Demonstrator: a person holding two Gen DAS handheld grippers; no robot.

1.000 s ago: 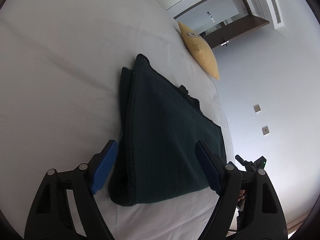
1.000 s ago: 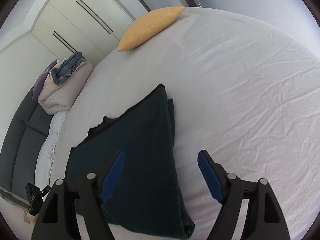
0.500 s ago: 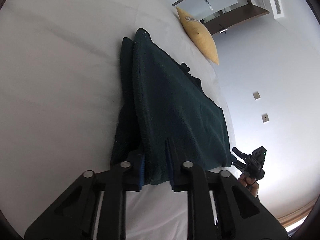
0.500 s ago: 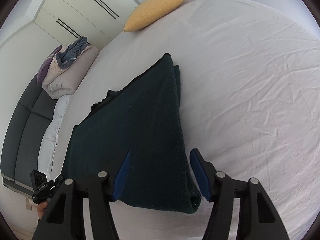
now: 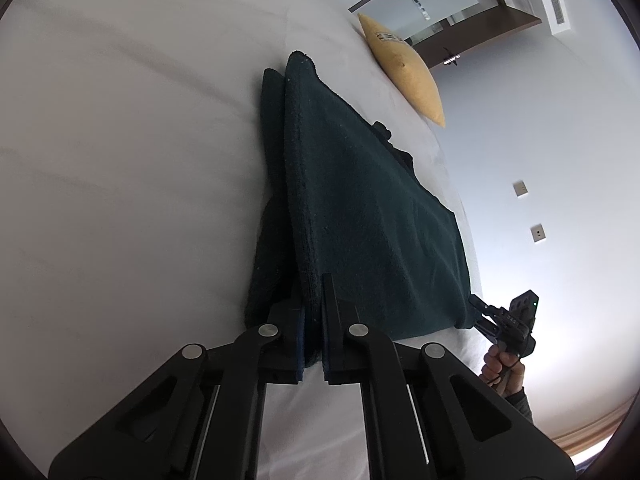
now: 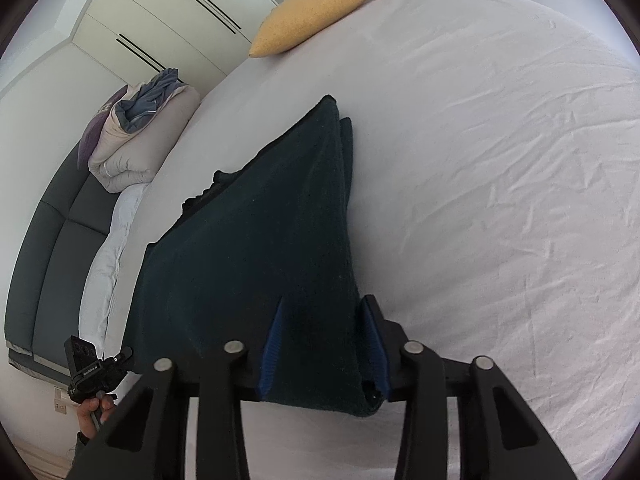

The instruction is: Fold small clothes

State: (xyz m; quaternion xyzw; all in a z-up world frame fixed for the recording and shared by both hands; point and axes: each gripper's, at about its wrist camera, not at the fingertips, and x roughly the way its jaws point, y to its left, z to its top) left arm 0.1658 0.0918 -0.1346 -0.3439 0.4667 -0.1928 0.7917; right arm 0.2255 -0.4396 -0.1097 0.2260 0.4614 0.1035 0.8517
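Note:
A dark green folded garment [image 5: 360,216] lies on the white bed sheet [image 5: 120,160]. My left gripper [image 5: 314,300] is shut on its near left corner, with cloth pinched between the jaws. In the right wrist view the garment [image 6: 256,248] stretches away from me. My right gripper [image 6: 324,344] has its blue pads [image 6: 274,340] on either side of the near right corner, with a wide gap still between them. The right gripper also shows in the left wrist view [image 5: 508,320], and the left gripper shows in the right wrist view [image 6: 96,368].
A yellow pillow [image 6: 316,12] lies at the far end of the bed. A rolled duvet [image 6: 136,136] sits on a dark sofa [image 6: 44,264] to the left. White sheet [image 6: 500,200] spreads to the right of the garment. Wall sockets [image 5: 538,234] are on the right wall.
Both grippers moved forward onto the garment's near edge. The left gripper went from wide open to shut on the cloth. The right gripper narrowed around its corner.

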